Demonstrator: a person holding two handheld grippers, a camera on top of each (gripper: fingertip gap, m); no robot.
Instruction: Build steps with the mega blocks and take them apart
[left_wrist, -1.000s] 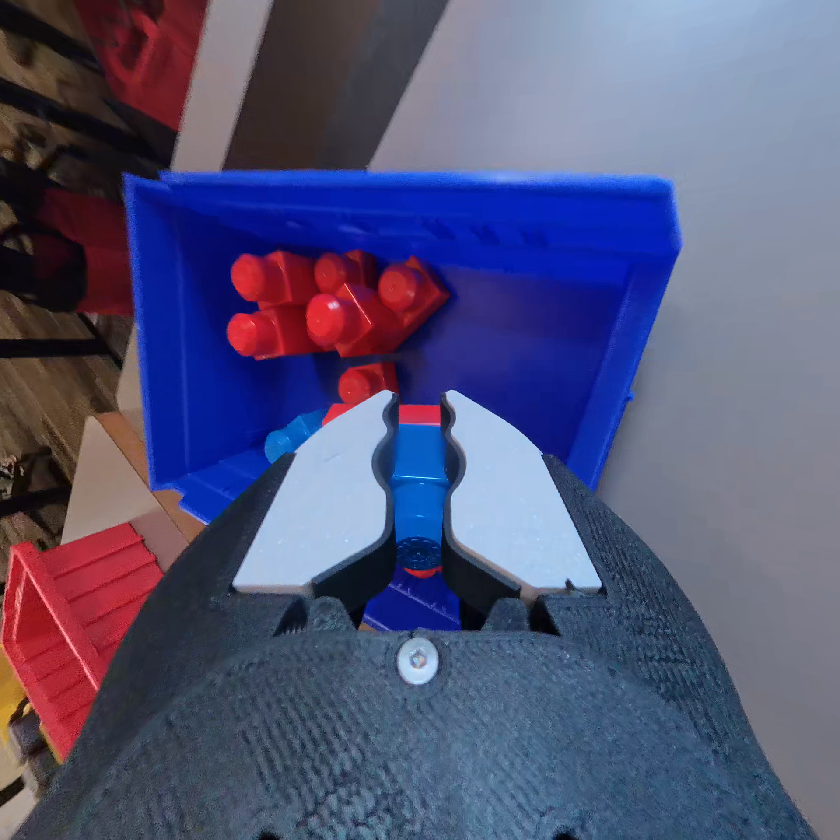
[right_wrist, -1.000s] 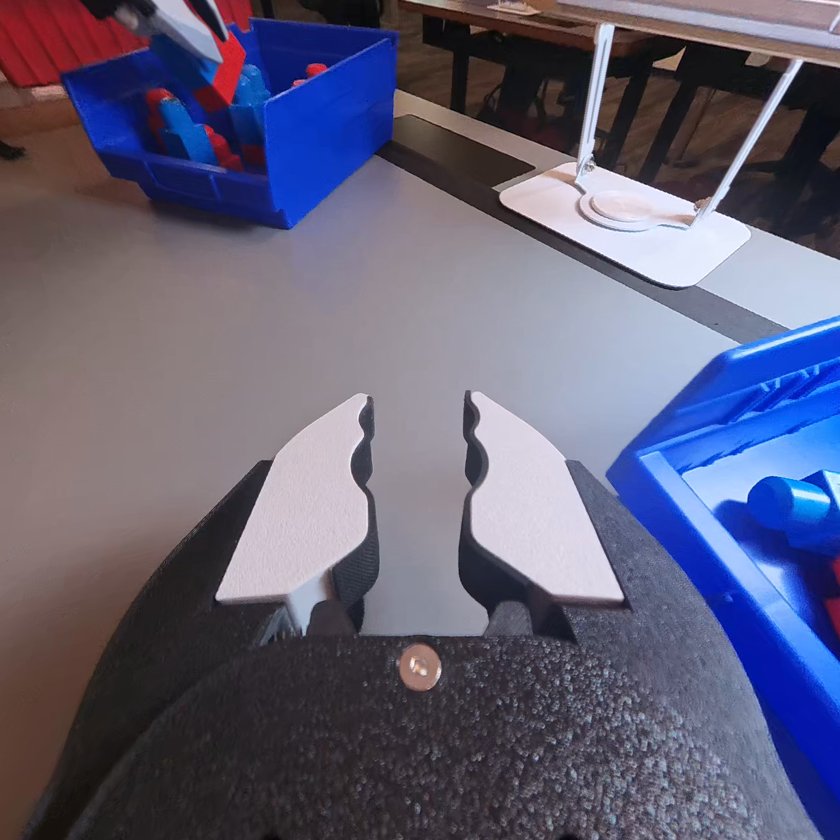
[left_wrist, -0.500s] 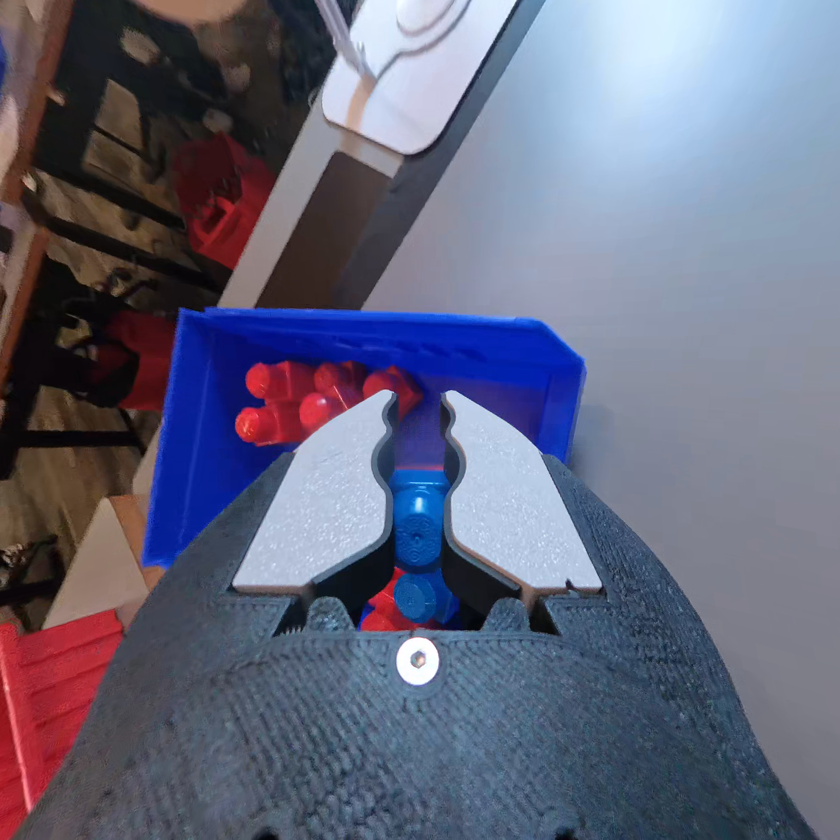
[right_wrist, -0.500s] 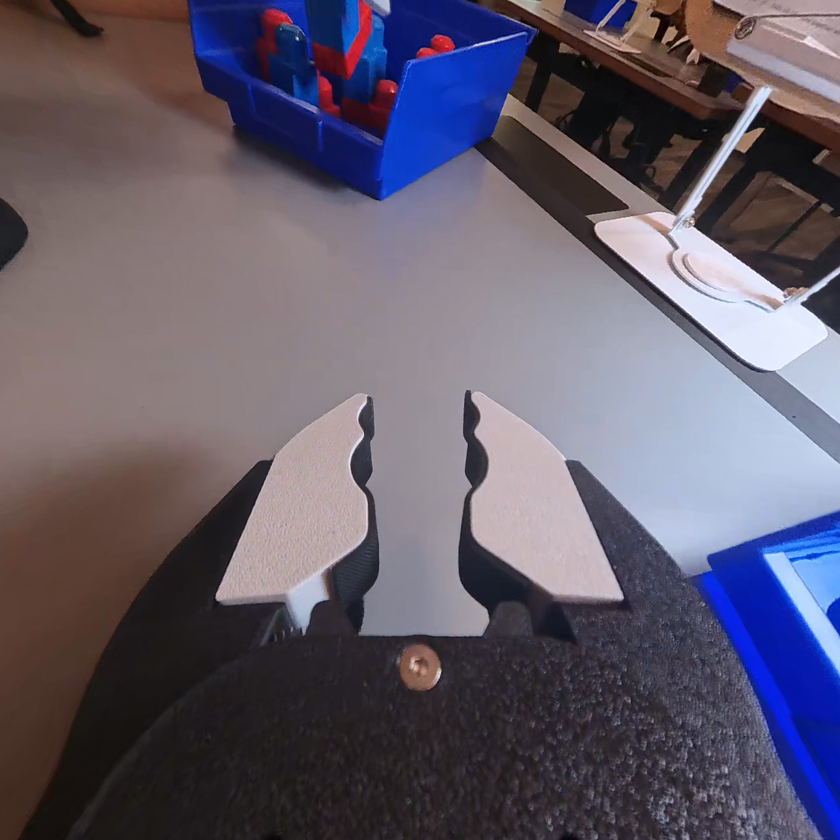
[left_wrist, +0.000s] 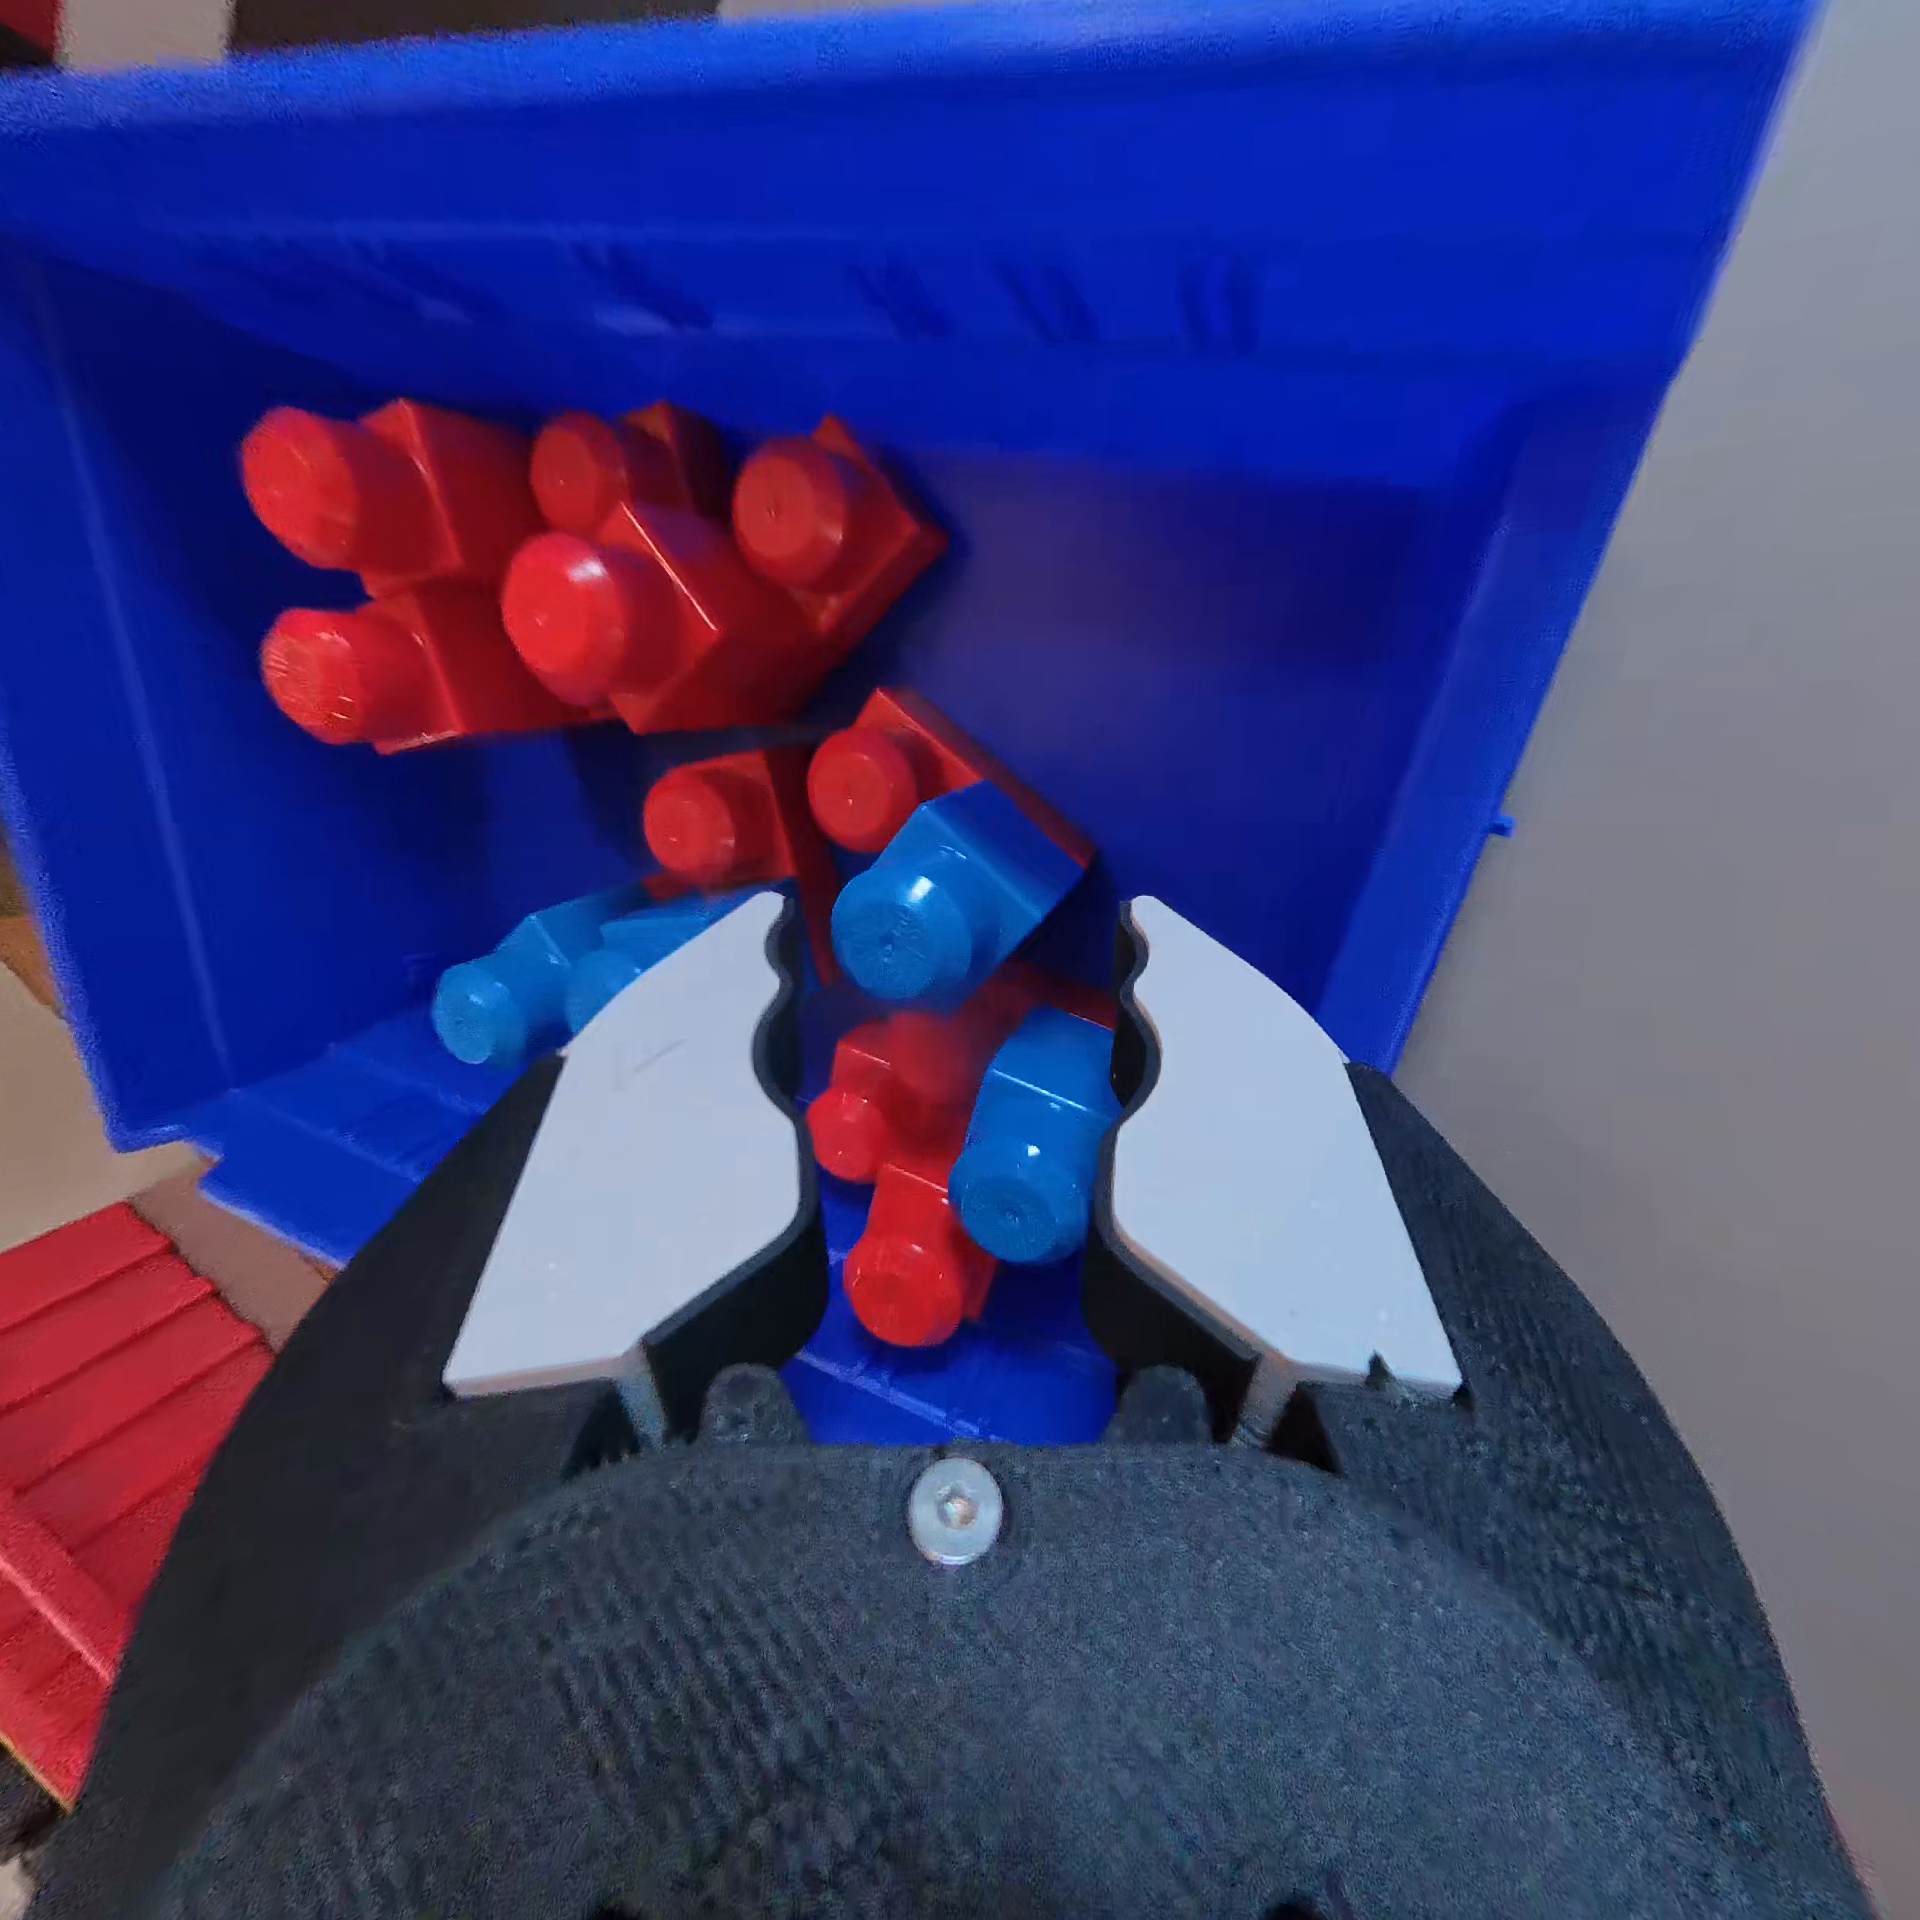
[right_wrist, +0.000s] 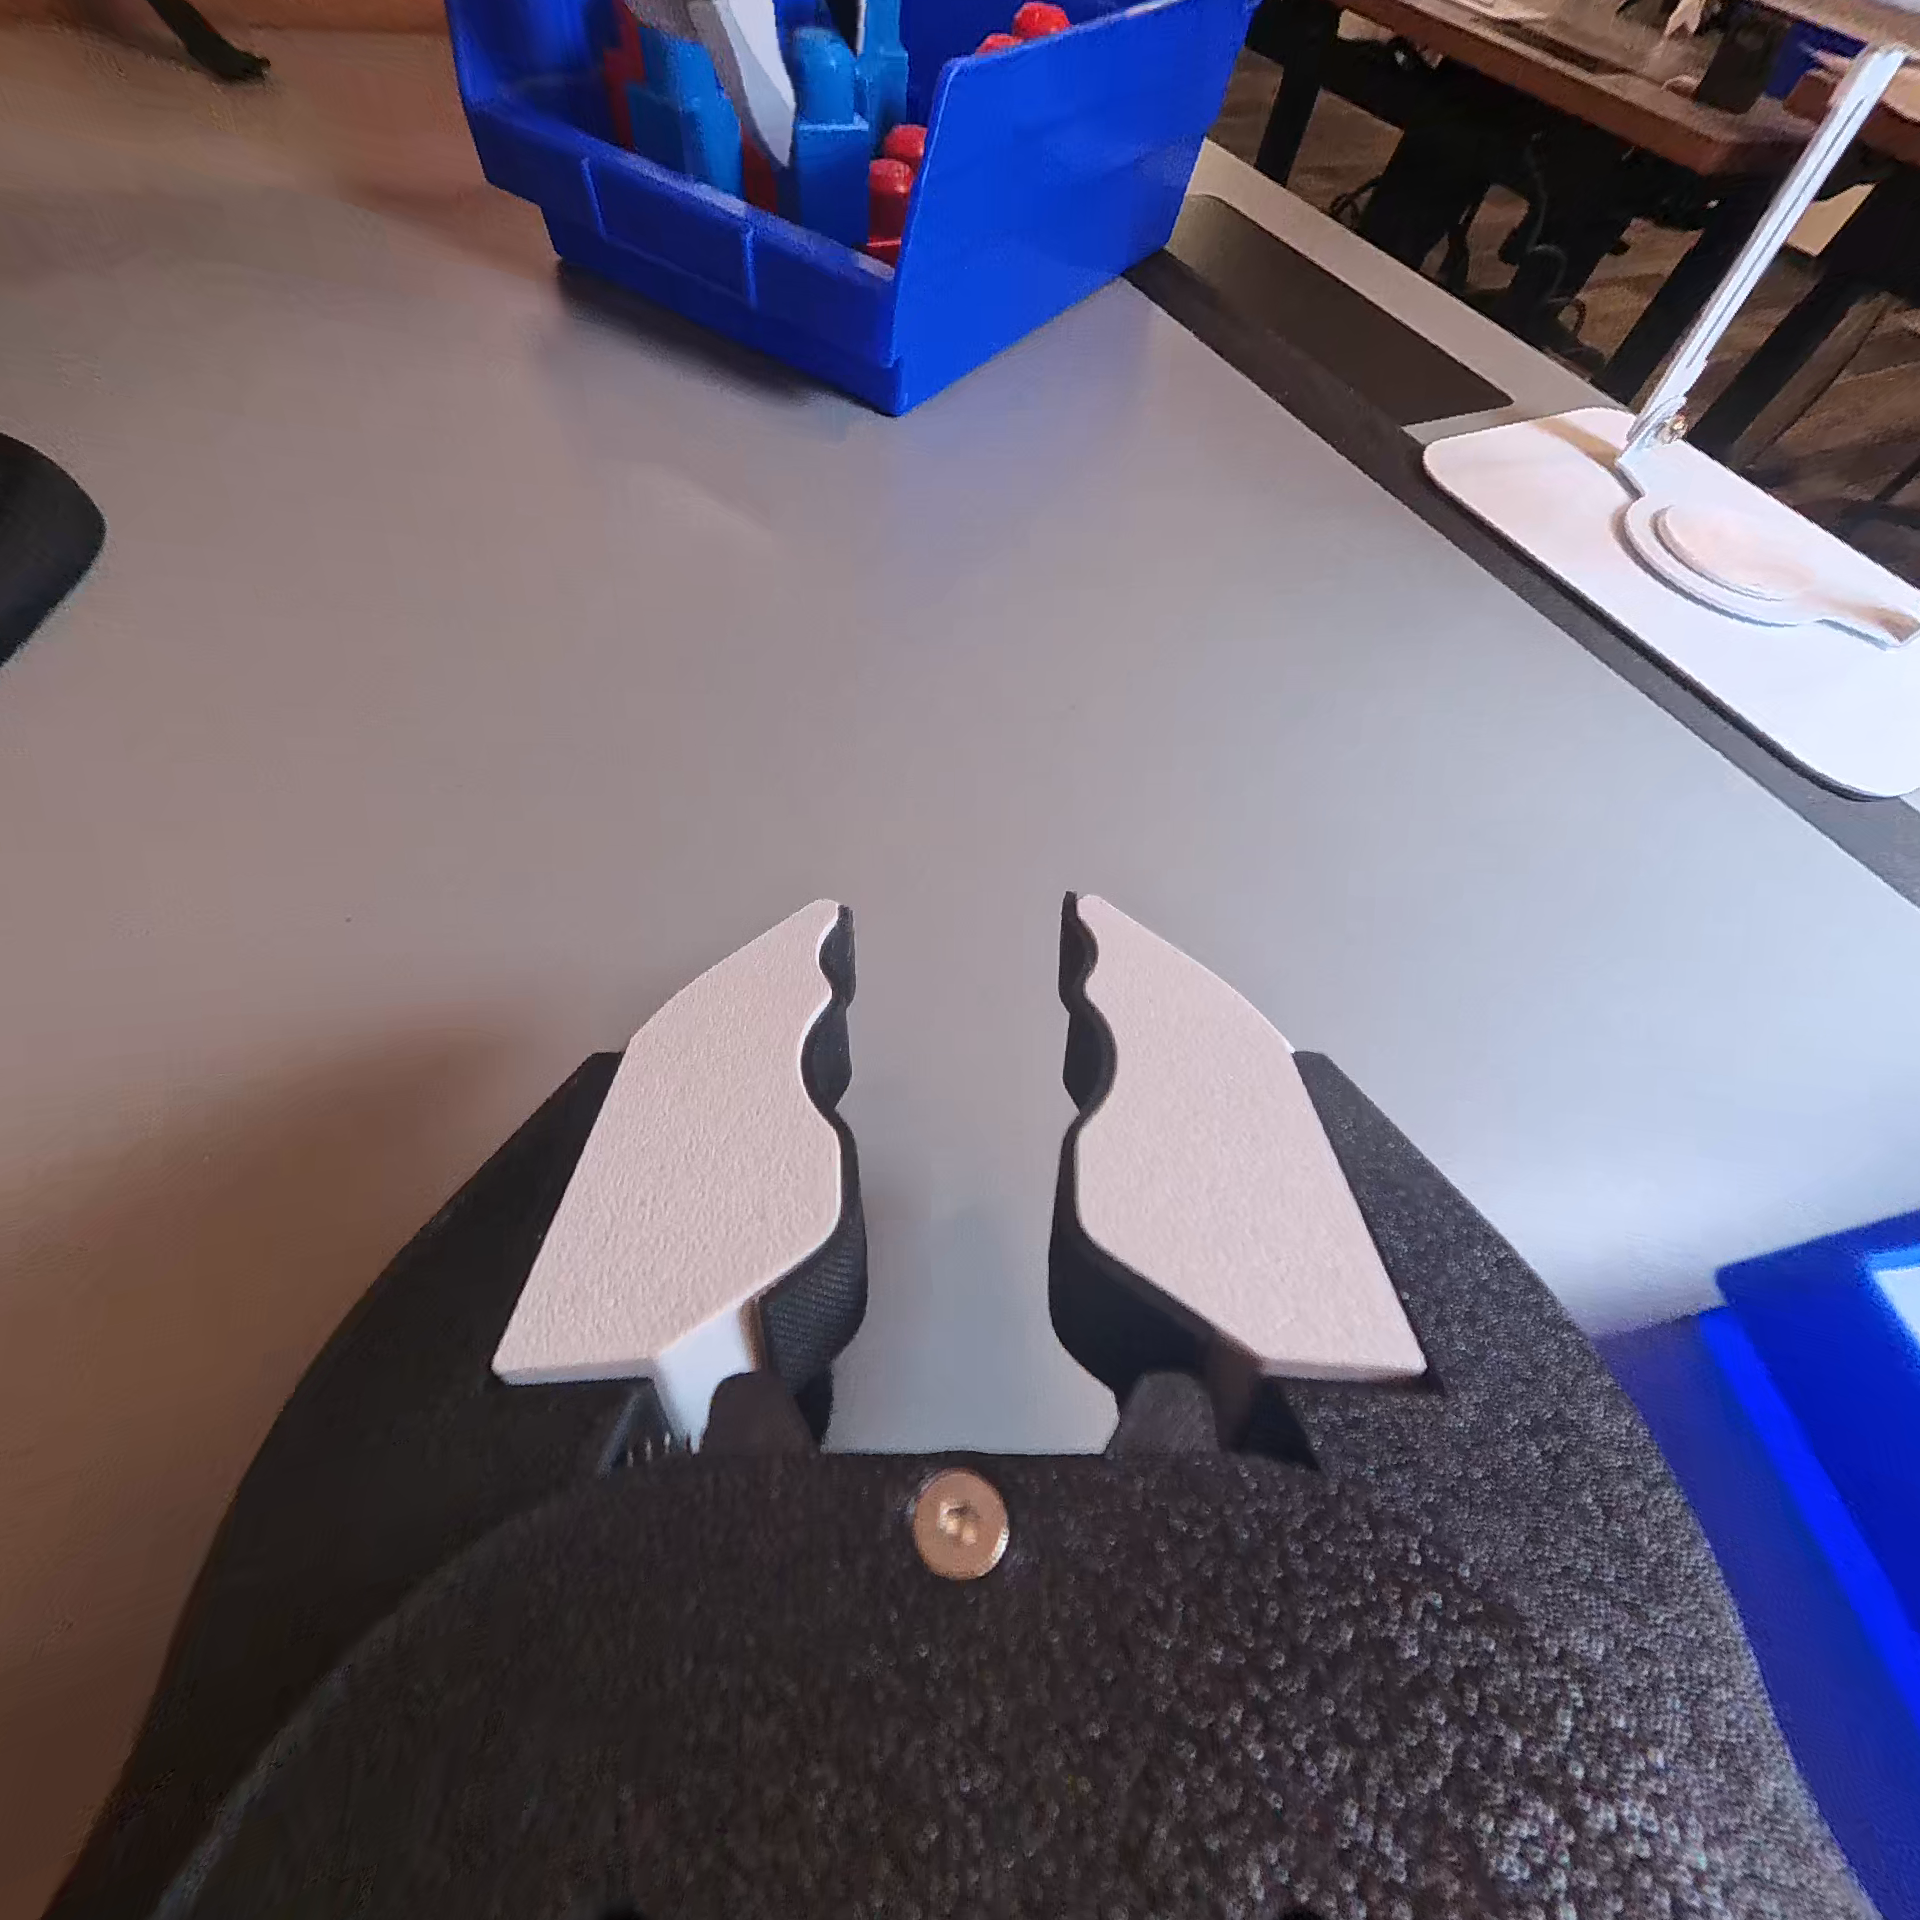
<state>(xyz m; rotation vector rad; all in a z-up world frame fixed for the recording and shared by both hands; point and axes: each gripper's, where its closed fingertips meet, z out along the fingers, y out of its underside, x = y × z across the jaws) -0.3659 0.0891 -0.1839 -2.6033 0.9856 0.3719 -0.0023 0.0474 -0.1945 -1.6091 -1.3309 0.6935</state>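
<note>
Left claw (left_wrist: 954, 914) over blue bin (left_wrist: 935, 208), jaws spread wide, gripping nothing. Red and blue mega blocks (left_wrist: 582, 582) heaped loose inside bin; blue block (left_wrist: 940, 904) and red-blue cluster (left_wrist: 956, 1164) lie between the fingers, blurred. Right claw (right_wrist: 956, 914) above bare grey desk (right_wrist: 623, 623), jaws parted, empty. Bin far across desk; second blue bin (right_wrist: 1808, 1382) just right; white stand base (right_wrist: 1683, 582) at desk's right edge.
</note>
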